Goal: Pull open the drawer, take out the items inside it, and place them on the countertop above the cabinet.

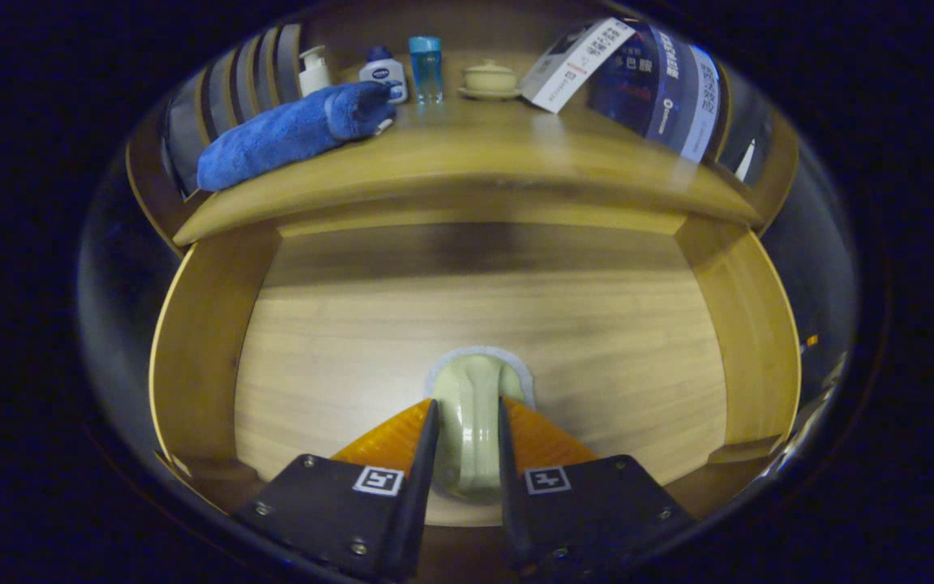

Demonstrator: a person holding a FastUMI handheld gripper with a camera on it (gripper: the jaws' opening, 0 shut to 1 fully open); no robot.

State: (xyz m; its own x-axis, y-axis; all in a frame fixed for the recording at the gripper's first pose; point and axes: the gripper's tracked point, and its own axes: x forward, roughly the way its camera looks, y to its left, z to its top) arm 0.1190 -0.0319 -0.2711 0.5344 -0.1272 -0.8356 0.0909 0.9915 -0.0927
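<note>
The tongs (467, 442) sat nearest the camera, their two fingers (426, 454) pressed in on either side of a pale green ceramic piece (469, 405), pinching it. What the piece was could not be told for sure; it looked like a small glazed lid or dish turned on edge. Its long axis ran straight ahead along the fingers, and its far end reached just beyond the fingertips, with a pale rim showing around it. It lay low over the bare wooden floor of the open drawer (191, 349), near the front, between the drawer's two side walls.

Beyond the drawer and above it ran the front edge of the surface (467, 174) over the cabinet. A rolled blue towel (297, 130) lay on it to the left, and behind that stood a white pump bottle (314, 71), a small white bottle with a blue cap (384, 75), a blue bottle (426, 66) and a pale green lidded cup on a saucer (490, 79). A white carton (576, 63) leaned to the right of these.

The coming move would likely be up and forward: the piece had to clear the surface's front lip before it could be set down, perhaps in the free space in front of the cup.
</note>
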